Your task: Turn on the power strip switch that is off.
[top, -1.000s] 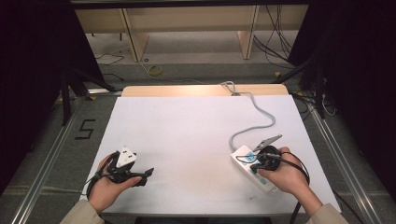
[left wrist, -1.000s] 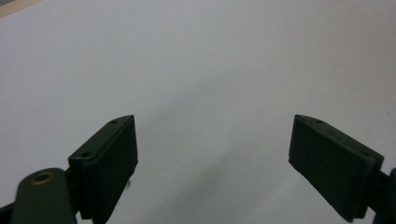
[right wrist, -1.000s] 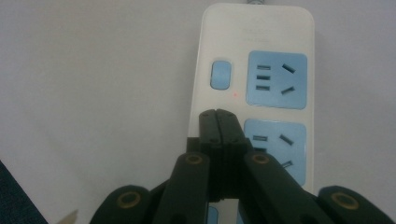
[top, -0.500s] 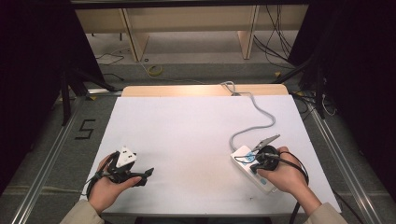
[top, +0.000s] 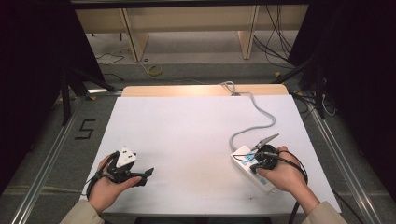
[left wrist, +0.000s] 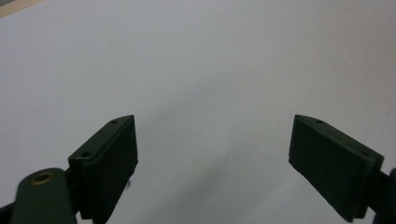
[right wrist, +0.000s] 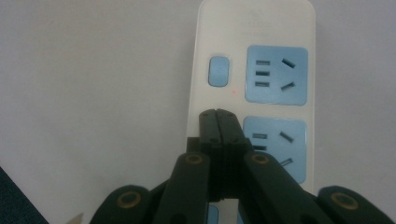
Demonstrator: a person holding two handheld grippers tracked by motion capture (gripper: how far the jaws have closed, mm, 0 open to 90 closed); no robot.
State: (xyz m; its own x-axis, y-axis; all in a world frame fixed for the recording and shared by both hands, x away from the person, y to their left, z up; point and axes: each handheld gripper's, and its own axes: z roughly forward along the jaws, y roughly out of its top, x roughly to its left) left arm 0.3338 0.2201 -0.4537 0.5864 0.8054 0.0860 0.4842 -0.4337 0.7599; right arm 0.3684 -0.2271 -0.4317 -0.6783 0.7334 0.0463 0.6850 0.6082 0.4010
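The power strip (top: 252, 168) lies on the table (top: 187, 135) at its right near edge, its cable (top: 257, 116) running back behind it.

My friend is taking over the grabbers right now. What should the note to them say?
Left gripper: jaws wide open, empty, near the table's front left over bare white table.
Right gripper: jaws shut on nothing, tips over the white power strip at front right, just below its blue switch.
The strip's grey cable runs to the far edge. Its blue sockets have nothing plugged in.
Done: nothing visible. Left: probably pressing the switch.
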